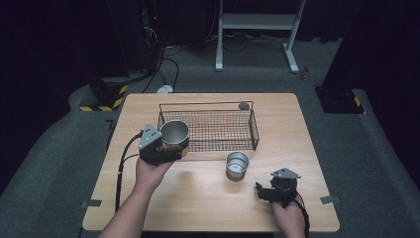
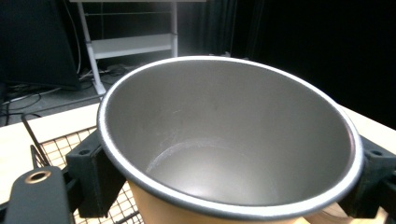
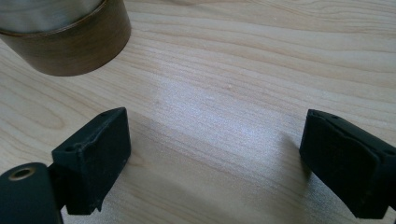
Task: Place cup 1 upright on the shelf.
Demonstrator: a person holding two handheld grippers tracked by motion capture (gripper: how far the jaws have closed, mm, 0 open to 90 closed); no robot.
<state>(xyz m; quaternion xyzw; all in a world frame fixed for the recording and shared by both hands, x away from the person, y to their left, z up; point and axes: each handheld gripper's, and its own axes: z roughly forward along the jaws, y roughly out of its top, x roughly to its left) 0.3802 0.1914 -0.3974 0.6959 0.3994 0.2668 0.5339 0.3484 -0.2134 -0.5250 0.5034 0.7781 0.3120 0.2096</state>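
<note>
The wooden table (image 1: pixel 208 198) carries a wire basket (image 1: pixel 218 130) just beyond the left claw (image 1: pixel 166 148). That claw pinches a metal cup (image 1: pixel 174 133), lifted at the basket's left end. A second cup (image 1: pixel 236 164) stands just ahead-left of the right claw (image 1: pixel 270 192), whose jaws are spread and empty.

Both grippers (image 1: pixel 159 146) (image 1: pixel 280 188) were black with grey three-cornered top plates. Black cables trailed from each. Forearms were bare, unsleeved.

Wire basket (image 1: pixel 208 130) (low-walled) blocks the table's (image 1: pixel 198 198) far half.
</note>
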